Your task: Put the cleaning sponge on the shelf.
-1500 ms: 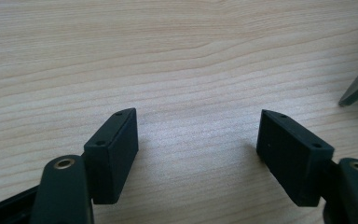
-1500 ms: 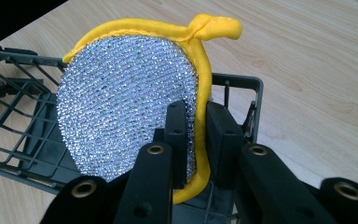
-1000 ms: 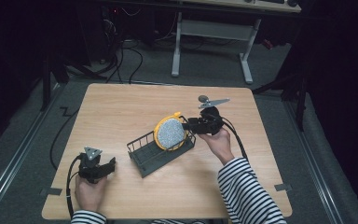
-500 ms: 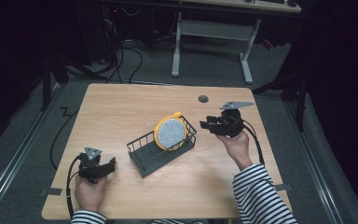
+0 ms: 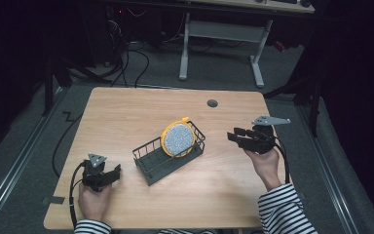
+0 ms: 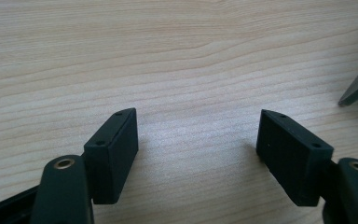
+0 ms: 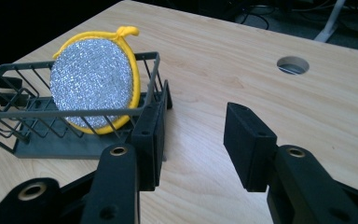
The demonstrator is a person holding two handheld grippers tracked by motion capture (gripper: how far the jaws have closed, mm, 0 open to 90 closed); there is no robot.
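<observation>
Since the earlier frame, the right gripper (image 5: 233, 136) is drawn back rightward from the wire rack (image 5: 151, 168), its jaws having just been closing slightly, yet apart with nothing between them. The yellow-rimmed scrubber (image 5: 177, 139) is stood upright in the rack's far end, mid-surface (image 5: 126, 112). The left gripper (image 5: 116, 171) is held at the near left, jaws apart over bare wood.

one scrubber (image 5: 178, 139), one rack (image 5: 152, 168), two grippers
</observation>
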